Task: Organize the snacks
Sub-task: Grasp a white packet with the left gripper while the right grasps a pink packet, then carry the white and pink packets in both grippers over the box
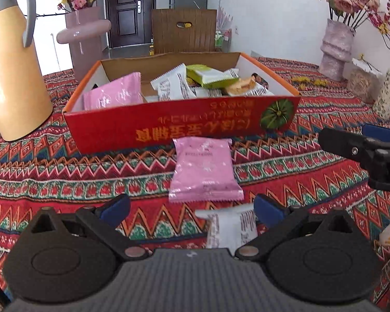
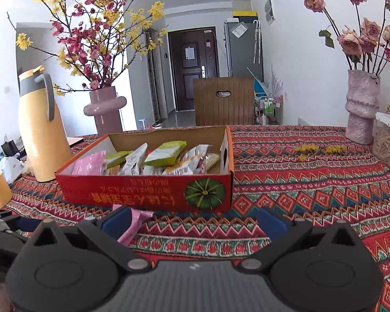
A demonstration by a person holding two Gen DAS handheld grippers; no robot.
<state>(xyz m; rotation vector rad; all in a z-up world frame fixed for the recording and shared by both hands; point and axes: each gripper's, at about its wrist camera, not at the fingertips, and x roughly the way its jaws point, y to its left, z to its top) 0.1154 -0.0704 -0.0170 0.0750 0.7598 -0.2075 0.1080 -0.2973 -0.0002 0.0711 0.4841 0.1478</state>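
While both jaws gape, pink packet (image 1: 205,169) before red box (image 1: 169,122)

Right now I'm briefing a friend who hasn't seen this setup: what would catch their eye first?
The red cardboard box full of wrapped snacks, mid-table on the busy patterned tablecloth. A pink packet lies on the cloth before it, just ahead of the open left gripper. A tall yellow jug stands left of the box.
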